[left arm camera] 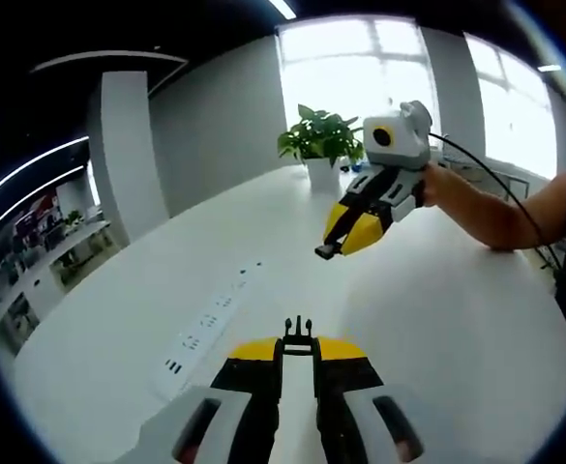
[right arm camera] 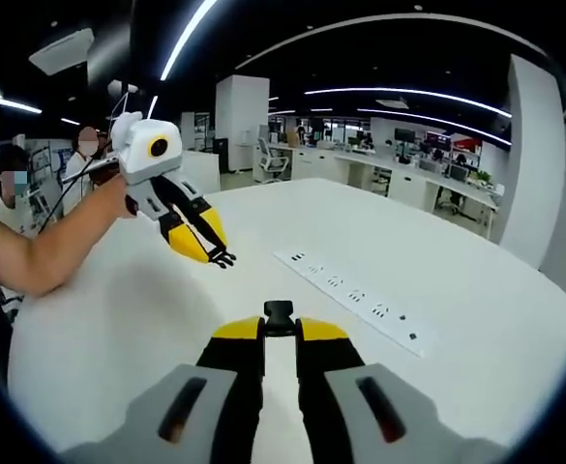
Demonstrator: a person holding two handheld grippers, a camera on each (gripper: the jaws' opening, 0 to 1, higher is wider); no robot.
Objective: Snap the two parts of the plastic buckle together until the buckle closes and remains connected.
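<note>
My left gripper [left arm camera: 298, 352] is shut on the black pronged buckle part [left arm camera: 298, 332], whose prongs stick out past the yellow jaw tips. My right gripper [right arm camera: 280, 331] is shut on the other black buckle part [right arm camera: 279, 311], a short blocky piece. In the left gripper view the right gripper [left arm camera: 330, 248] hangs above the white table [left arm camera: 437, 319], held by a person's hand, with its buckle part [left arm camera: 324, 252] at the tip. The right gripper view has the left gripper [right arm camera: 218, 255] at upper left with the pronged part [right arm camera: 226, 260]. The two parts are apart, a clear gap between them.
A long white power strip [left arm camera: 205, 324] [right arm camera: 355, 295] lies on the table. A potted plant [left arm camera: 319, 145] stands at the table's far end by the windows. A person's bare arm [right arm camera: 41, 246] reaches in from the left. Office desks fill the background.
</note>
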